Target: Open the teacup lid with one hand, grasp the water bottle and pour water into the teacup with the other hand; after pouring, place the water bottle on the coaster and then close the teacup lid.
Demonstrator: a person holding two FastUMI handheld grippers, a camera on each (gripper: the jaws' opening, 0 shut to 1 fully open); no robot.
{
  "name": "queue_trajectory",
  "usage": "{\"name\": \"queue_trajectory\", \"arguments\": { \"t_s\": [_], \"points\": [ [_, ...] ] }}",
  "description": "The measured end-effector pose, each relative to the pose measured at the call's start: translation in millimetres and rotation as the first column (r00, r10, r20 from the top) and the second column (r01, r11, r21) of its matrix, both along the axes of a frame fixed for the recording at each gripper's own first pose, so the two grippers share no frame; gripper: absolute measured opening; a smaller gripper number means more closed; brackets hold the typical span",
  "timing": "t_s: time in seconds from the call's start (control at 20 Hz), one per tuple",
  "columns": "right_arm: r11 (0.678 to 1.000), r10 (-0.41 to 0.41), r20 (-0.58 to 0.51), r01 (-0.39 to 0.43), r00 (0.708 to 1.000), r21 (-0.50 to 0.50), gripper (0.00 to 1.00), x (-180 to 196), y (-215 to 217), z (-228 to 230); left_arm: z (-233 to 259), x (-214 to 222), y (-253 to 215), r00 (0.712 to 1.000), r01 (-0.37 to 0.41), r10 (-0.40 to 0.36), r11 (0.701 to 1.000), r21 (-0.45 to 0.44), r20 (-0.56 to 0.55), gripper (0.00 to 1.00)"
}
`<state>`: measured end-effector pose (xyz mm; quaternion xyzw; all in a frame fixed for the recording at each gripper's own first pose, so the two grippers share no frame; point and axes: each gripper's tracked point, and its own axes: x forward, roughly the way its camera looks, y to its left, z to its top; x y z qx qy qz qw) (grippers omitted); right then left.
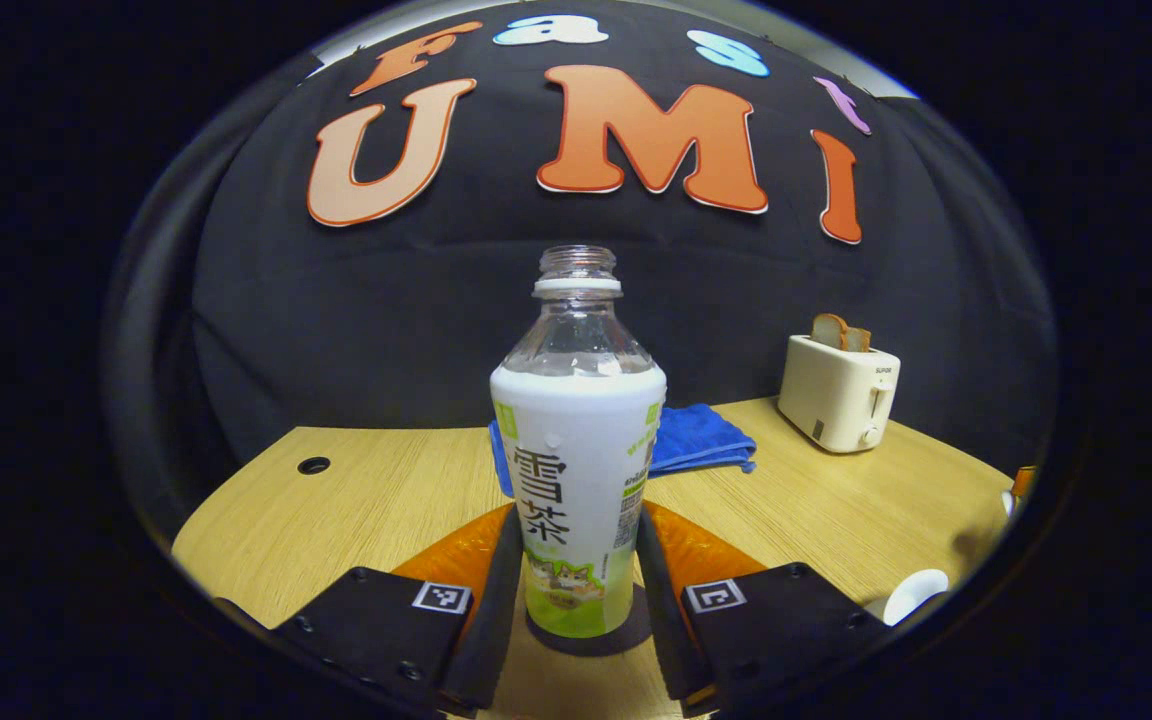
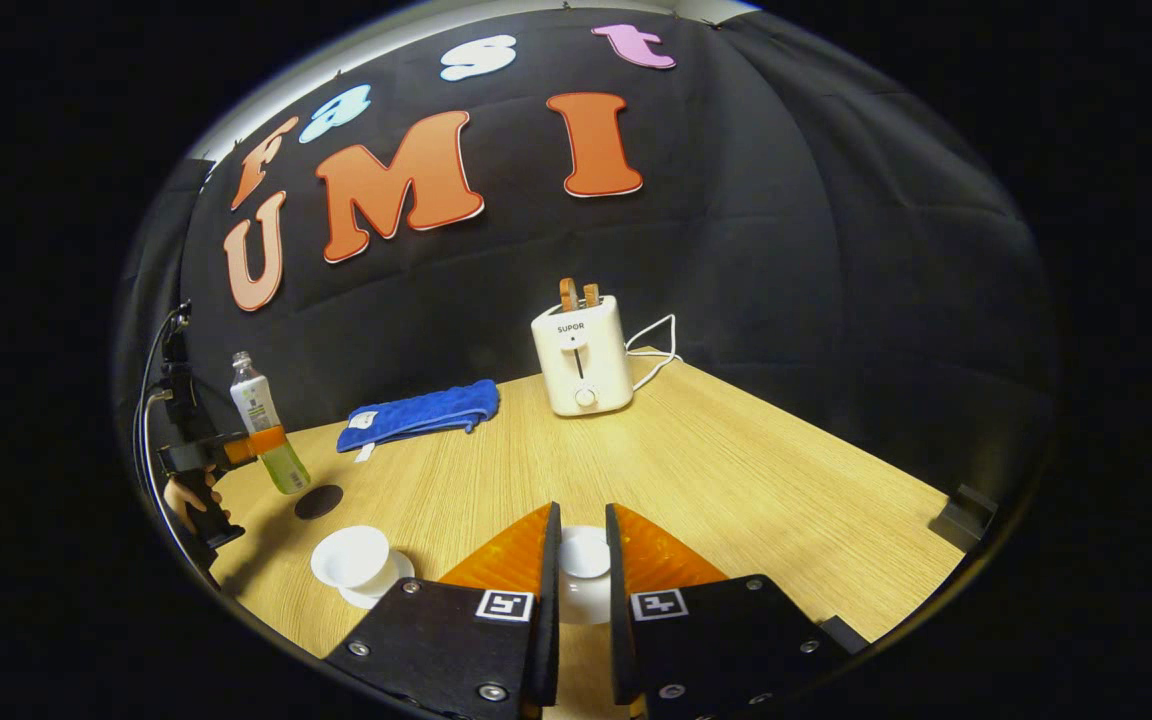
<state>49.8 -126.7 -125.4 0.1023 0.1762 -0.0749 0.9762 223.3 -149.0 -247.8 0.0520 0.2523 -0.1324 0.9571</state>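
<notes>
Bottle (image 1: 577,450) stands upright between the fingers of the left gripper (image 1: 579,590), its cap off and its neck clear above a white and green label. Both fingers press against its lower sides, so the left gripper is clenched on it. In the left gripper view its base sits over a dark round coaster (image 1: 636,628) on the wooden bench (image 1: 356,490); whether it rests on the coaster or hangs just above it I cannot tell. In the right gripper view the bottle (image 2: 266,422) appears at the far left, held by the left gripper (image 2: 254,444) with a hand (image 2: 186,497) below it, and the coaster (image 2: 319,501) lies just beside its base.

The right gripper (image 2: 577,590) holds the white lid (image 2: 584,553) of the teacup between its fingers, which are nearly closed around it; the lid's knob sits in the narrow gap, and both fingers seem to grip it. The lid is near the bench, though contact is unclear. The teacup (image 2: 349,557) stands open on its saucer (image 2: 381,585), to the left of the right gripper and near the coaster.

Behind, a blue cloth (image 2: 421,413) lies folded on the bench, and a cream toaster (image 2: 581,355) with bread in its slots stands further right, its white cord (image 2: 658,345) trailing behind.
</notes>
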Motion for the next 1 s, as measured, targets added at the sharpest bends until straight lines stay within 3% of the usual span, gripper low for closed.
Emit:
{"name": "queue_trajectory", "arguments": {
  "t_s": [0.35, 0.4, 0.5, 1.0],
  "points": [
    [0.999, -0.032, -0.010, 0.032, 0.999, 0.012, 0.22, -0.1, -11.9, -6.0, -26.2, -3.8, -4.0, 0.999, -0.012, 0.011, 1.000, -0.023, -0.053, 0.62],
    [0.999, -0.031, -0.010, 0.031, 0.999, 0.011, 0.17, -1.2, -12.1, -6.4, -30.3, -4.3, -6.0, 0.998, -0.012, 0.011, 1.000, -0.022, -0.061, 0.63],
    [1.000, -0.029, -0.012, 0.029, 1.000, 0.012, 0.21, -0.9, -9.1, -7.1, -32.2, -5.4, -6.0, 0.997, -0.018, 0.016, 1.000, -0.025, -0.070, 0.63],
    [1.000, -0.023, -0.002, 0.023, 1.000, 0.011, 0.22, -1.5, -4.3, -3.6, -36.9, -9.7, 6.8, 0.997, -0.046, 0.045, 0.999, -0.008, -0.065, 0.71]
  ]
}}
